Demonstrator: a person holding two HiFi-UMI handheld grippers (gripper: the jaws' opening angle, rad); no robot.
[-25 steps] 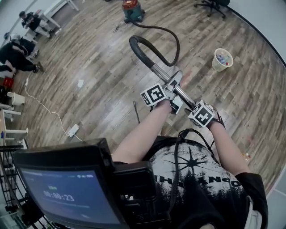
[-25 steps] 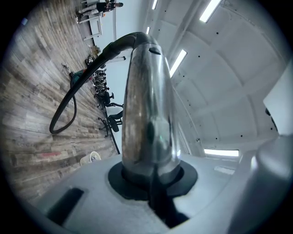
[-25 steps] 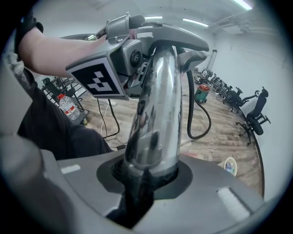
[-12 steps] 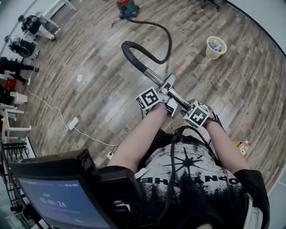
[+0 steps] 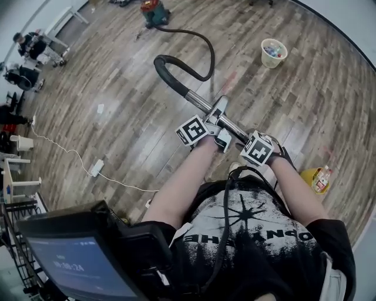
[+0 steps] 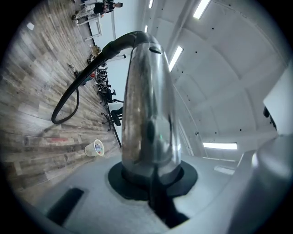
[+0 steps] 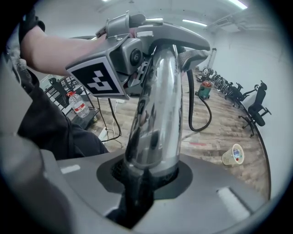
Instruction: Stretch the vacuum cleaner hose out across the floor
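**Both grippers on the tube, hose looped on the floor**

Wood floor (image 5: pixel 117 82) fills the head view. Black hose (image 5: pixel 170 80) runs from the vacuum cleaner (image 5: pixel 153 12) at the far end, bends in one loose loop across the boards, then rises into the metal tube (image 5: pixel 202 104). The tube is off the floor, slanting toward the person. Left gripper (image 6: pixel 151 176) has its fingers clamped on the tube; right gripper (image 7: pixel 146 176) is clamped on the same tube nearer the body. Small bucket (image 5: pixel 274 53) stands well right of the hose.
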